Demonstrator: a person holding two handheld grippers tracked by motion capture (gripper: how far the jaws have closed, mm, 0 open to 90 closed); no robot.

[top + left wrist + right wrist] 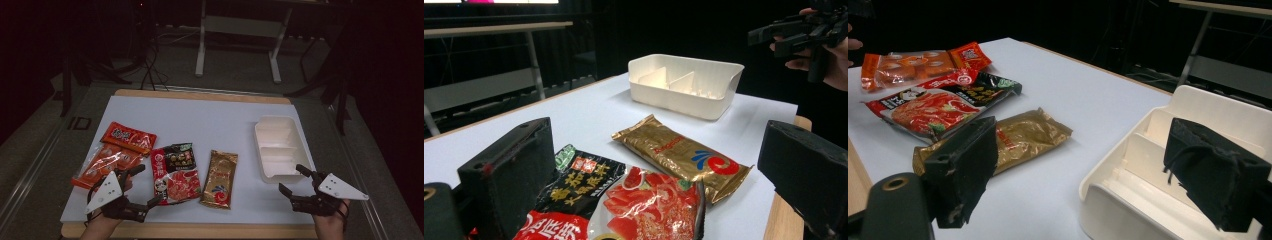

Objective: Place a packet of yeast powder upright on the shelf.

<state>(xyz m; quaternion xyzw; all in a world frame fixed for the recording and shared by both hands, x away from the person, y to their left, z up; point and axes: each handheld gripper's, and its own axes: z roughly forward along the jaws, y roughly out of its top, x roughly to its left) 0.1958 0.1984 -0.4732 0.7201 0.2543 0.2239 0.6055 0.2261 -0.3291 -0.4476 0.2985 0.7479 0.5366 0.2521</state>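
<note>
Several food packets lie on the pale board [210, 120]: a clear orange packet [102, 162], a red packet [129, 136], a red-and-black packet [175, 172] and a gold packet [220, 178]. A white divided tray [278, 147] stands at the right. My left gripper [146, 185] is open near the front edge, just left of the red-and-black packet [624, 200]; the gold packet [679, 155] lies ahead of its jaws, nothing gripped. My right gripper [291, 178] is open at the tray's near corner [1128, 200], holding nothing.
The board rests on a wooden table top [200, 231] whose edge shows at the front. Beyond the far edge stand a white table frame [240, 30] and cables on a dark floor. The board's middle and far part hold nothing.
</note>
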